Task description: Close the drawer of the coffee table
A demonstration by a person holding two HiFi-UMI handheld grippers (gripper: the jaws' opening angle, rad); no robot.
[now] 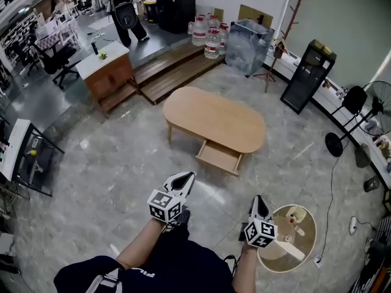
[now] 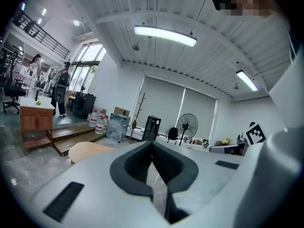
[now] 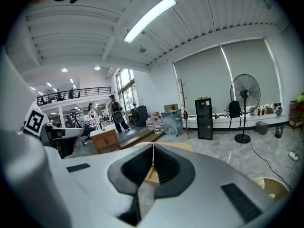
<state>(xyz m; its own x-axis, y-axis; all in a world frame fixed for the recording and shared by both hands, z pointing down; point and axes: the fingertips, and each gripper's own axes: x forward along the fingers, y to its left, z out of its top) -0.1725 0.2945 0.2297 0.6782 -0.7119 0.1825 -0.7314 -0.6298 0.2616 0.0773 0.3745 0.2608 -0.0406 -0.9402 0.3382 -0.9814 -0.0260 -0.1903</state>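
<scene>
The oval light-wood coffee table [image 1: 214, 118] stands on the marble floor ahead of me. Its drawer [image 1: 219, 157] is pulled out toward me on the near side. My left gripper [image 1: 185, 177] is held low, well short of the drawer, jaws shut and empty. My right gripper [image 1: 259, 201] hovers to the right, also short of the drawer, shut on nothing. In the left gripper view the tabletop [image 2: 88, 151] shows left of the left gripper [image 2: 152, 144]. In the right gripper view the drawer [image 3: 151, 175] shows below the tip of the right gripper [image 3: 153, 147].
A small round wooden side table [image 1: 307, 224] stands by my right arm. Farther back are a wooden cabinet [image 1: 109, 72], wooden steps [image 1: 177, 66], water bottles [image 1: 208, 38], a black cabinet [image 1: 308, 75], a fan [image 1: 342, 121] and a standing person [image 1: 125, 11]. A cart [image 1: 24, 154] is at left.
</scene>
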